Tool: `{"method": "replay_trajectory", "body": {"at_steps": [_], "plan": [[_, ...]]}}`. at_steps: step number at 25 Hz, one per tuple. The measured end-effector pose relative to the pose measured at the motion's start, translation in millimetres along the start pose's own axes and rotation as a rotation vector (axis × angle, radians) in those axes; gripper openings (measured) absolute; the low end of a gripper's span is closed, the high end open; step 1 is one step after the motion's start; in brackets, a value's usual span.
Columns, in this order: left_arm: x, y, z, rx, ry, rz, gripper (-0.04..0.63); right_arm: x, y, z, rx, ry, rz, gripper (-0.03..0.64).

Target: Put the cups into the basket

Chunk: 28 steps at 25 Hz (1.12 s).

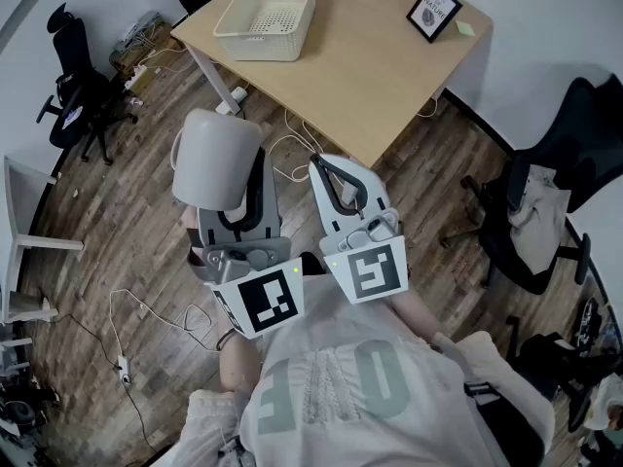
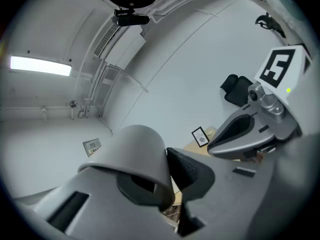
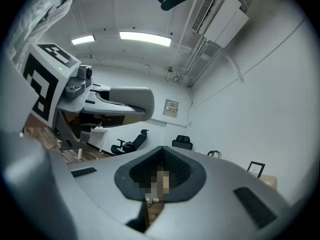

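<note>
My left gripper [image 1: 243, 188] is shut on the wall of a pale grey cup [image 1: 216, 159], held up over the wooden floor near my chest. In the left gripper view the cup [image 2: 135, 154] sits mouth toward the camera, its rim pinched by the black pad [image 2: 187, 171]. Beside it, my right gripper [image 1: 326, 168] is shut with nothing in it; in the right gripper view its jaws [image 3: 160, 176] meet at the tips. The cream perforated basket [image 1: 266, 17] stands on the far left part of the wooden table [image 1: 389, 76], well ahead of both grippers.
A framed picture [image 1: 433, 10] and a small green note [image 1: 465, 28] sit at the table's far right corner. Office chairs stand at the left [image 1: 78, 90] and right [image 1: 545, 212]. Cables and a power strip [image 1: 124, 368] lie on the floor.
</note>
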<state>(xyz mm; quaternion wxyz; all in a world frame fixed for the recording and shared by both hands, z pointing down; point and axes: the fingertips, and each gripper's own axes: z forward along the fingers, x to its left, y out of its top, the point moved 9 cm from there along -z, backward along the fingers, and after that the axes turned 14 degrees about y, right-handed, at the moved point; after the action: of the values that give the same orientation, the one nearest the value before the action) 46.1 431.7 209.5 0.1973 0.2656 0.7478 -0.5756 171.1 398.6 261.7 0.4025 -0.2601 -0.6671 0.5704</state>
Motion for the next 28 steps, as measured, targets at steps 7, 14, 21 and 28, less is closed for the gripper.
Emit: {"method": "replay_trajectory", "body": {"at_steps": [7,14,21,28], "plan": [[-5,0,4,0.010,-0.003,0.008,0.052,-4,-3,0,0.001,0.009,0.008,-0.002],[-6,-2,3,0.044,-0.013,0.056,0.052,-13,-11,6,-0.081,-0.008,0.120,-0.002],[12,-35,11,0.131,0.019,0.048,0.052,-7,-26,23,-0.054,0.046,0.158,-0.002],[30,-65,55,0.143,0.033,0.015,0.052,-35,-27,60,-0.051,0.010,0.119,-0.002]]}}
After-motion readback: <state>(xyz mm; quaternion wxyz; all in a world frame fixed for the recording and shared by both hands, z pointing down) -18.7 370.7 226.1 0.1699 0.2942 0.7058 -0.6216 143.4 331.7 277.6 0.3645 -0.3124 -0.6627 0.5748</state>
